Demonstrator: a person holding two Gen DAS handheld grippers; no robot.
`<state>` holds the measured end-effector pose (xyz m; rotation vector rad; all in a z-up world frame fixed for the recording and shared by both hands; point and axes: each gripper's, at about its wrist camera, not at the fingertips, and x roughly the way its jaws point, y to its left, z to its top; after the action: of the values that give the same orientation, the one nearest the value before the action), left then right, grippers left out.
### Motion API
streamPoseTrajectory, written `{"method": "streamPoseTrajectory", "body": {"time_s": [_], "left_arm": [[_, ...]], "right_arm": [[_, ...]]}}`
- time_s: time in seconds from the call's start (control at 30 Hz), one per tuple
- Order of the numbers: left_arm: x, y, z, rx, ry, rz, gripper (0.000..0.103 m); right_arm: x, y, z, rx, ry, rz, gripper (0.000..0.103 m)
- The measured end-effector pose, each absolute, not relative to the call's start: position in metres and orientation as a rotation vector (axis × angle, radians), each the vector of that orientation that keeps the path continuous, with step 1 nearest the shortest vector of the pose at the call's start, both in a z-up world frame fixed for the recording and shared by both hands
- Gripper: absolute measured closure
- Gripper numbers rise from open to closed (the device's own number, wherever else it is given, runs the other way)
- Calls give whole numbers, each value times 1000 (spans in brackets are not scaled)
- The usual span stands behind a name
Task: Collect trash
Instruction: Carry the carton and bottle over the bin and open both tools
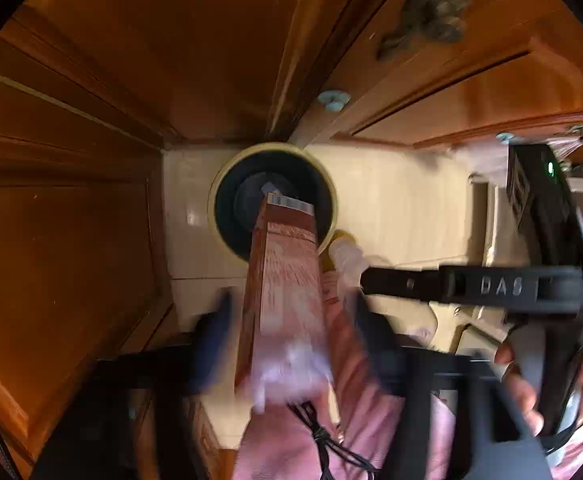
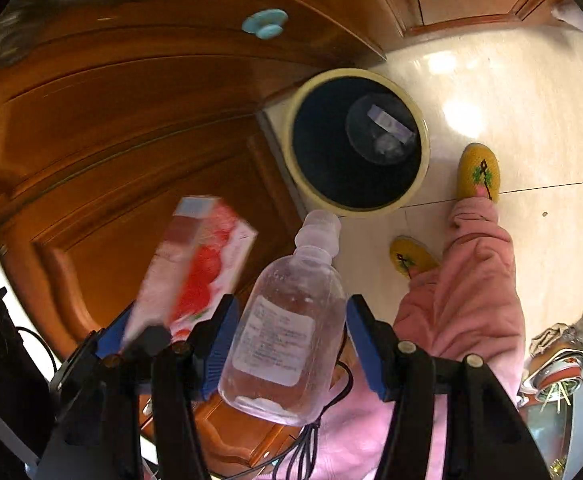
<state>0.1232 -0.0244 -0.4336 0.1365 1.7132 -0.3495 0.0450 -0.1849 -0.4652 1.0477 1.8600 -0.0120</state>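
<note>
The left wrist view looks straight down into a round bin (image 1: pixel 213 216) with a cream rim and a black inside. My left gripper (image 1: pixel 291 308) is open; a red-brown carton (image 1: pixel 287 276) stands between its blue pads with a gap on each side, its far end over the bin's mouth. My right gripper (image 2: pixel 287 320) is shut on a clear plastic bottle (image 2: pixel 283 332) with a white label, neck pointing toward the bin (image 2: pixel 425 152). The blurred strawberry carton (image 2: pixel 199 272) shows left of the bottle. A wrapper (image 2: pixel 391 124) lies in the bin.
Wooden cabinet doors (image 2: pixel 111 120) with a light-blue knob (image 2: pixel 265 24) stand close behind and left of the bin. A person's pink trouser leg (image 2: pixel 475 280) and yellow slippers (image 2: pixel 479 172) are on the cream tile floor right of it. Clutter (image 2: pixel 559 360) lies at the far right.
</note>
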Motion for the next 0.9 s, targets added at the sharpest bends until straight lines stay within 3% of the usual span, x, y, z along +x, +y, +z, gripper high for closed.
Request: {"method": "streamPoseTrajectory", "body": {"time_s": [0.07,0.13,0.47,0.9], "left_arm": [[124,-25,-441,153,1714,-336,18],[128,-22,-446,148,1733,-332,18],[134,-4,-434,41,1718,-255,18],[121,24,-359,-43,1545,-264,18]], "right_arm": [[50,-185,-478,1030,1890,-38,36],[53,-187,-483,1028,1894,-67,34],[57,-180,-469,967,1886,-12,33],[50,-160,-376,868,1738,42,33]]}}
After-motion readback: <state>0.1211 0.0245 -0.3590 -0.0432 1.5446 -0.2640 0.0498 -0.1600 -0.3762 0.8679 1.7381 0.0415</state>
